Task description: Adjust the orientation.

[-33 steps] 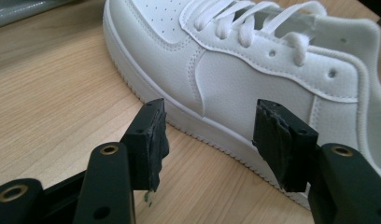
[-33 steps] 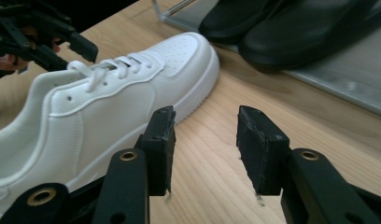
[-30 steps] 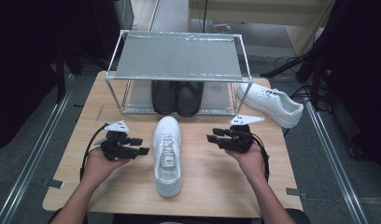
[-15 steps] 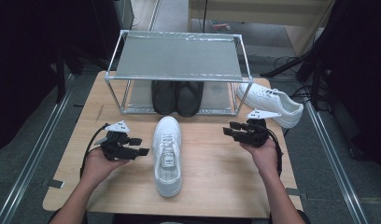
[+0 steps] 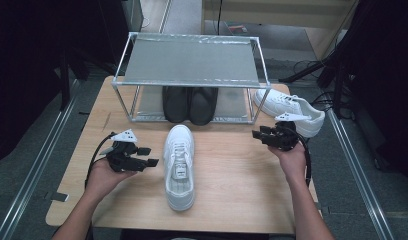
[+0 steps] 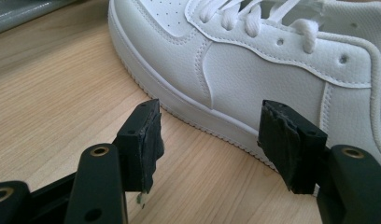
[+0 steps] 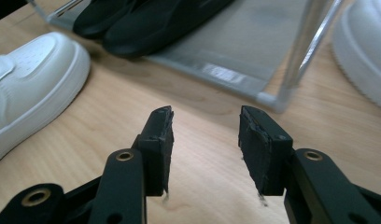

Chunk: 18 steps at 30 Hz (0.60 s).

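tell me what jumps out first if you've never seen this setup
A white sneaker lies alone mid-table, toe toward a metal shoe rack that shelters a pair of black shoes. An open left gripper and an open right gripper flank it, empty. A second white sneaker sits at the rack's right end.

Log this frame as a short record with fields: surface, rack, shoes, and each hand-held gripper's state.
surface: wooden table
rack: metal shoe rack at the table's far side
lower shelf: black shoes, a pair
centre: white sneaker, toe toward the rack
right edge: second white sneaker, beside the rack
left hand-held gripper: open, empty, jaws toward the centre sneaker
right hand-held gripper: open, empty, near the rack's right leg
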Available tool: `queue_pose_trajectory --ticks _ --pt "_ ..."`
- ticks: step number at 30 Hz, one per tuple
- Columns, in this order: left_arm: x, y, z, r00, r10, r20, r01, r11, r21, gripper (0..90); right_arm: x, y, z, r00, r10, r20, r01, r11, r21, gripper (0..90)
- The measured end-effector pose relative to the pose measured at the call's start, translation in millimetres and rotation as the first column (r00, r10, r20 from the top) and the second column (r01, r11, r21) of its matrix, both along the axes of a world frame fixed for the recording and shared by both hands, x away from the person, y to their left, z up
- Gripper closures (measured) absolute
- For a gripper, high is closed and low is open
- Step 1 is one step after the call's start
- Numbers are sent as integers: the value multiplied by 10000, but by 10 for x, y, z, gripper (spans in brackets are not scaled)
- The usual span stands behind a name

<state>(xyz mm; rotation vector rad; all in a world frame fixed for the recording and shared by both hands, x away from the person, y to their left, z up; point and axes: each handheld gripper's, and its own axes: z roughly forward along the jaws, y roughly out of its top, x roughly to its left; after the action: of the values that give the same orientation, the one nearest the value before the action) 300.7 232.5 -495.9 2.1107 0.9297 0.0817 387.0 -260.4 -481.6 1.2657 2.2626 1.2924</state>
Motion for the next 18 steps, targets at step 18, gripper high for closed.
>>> queue_pose_trajectory --ticks 18 --pt "-37 10 0 9999 -137 42 138 9997 -201 388 290 -356 61 9908 -1349 82 1350 9907 -148 551"
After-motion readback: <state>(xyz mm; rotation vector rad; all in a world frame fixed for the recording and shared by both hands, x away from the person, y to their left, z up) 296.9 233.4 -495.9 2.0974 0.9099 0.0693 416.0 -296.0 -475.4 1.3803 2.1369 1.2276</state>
